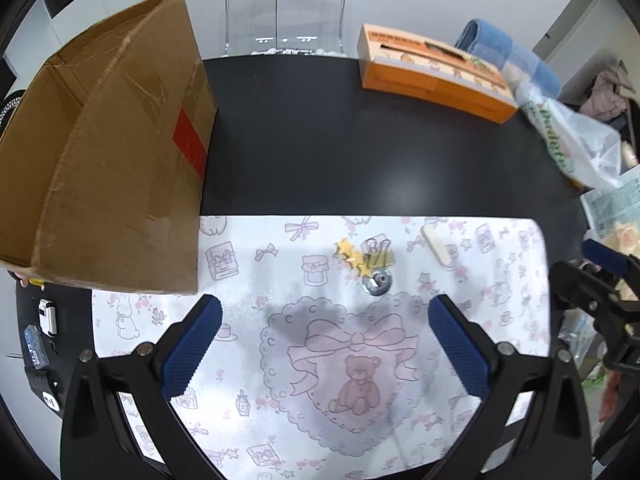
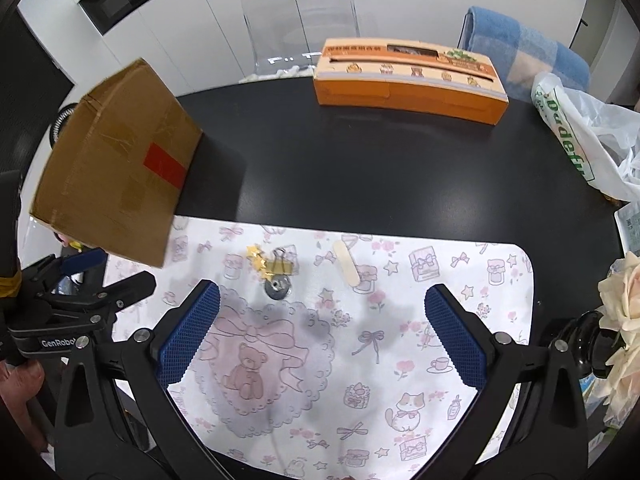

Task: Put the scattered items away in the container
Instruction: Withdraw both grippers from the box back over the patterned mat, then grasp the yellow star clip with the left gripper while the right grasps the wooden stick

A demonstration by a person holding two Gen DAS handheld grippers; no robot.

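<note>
Both hand-held grippers, left (image 1: 325,350) and right (image 2: 322,334), hung spread wide and empty over the mat (image 2: 460,320). Star clip (image 2: 258,262), binder clip (image 2: 285,267), washer (image 2: 277,289) and stick (image 2: 347,267) sat bunched mid-mat, the box (image 2: 116,168) off to the left. I'd pinch one piece at a time; the washer lay flat, so come in low. Only the left view showed the box's open inside (image 1: 44,136), and I couldn't see anything in it.

Brown box (image 2: 116,168), pink-printed white mat (image 2: 440,280)
</note>
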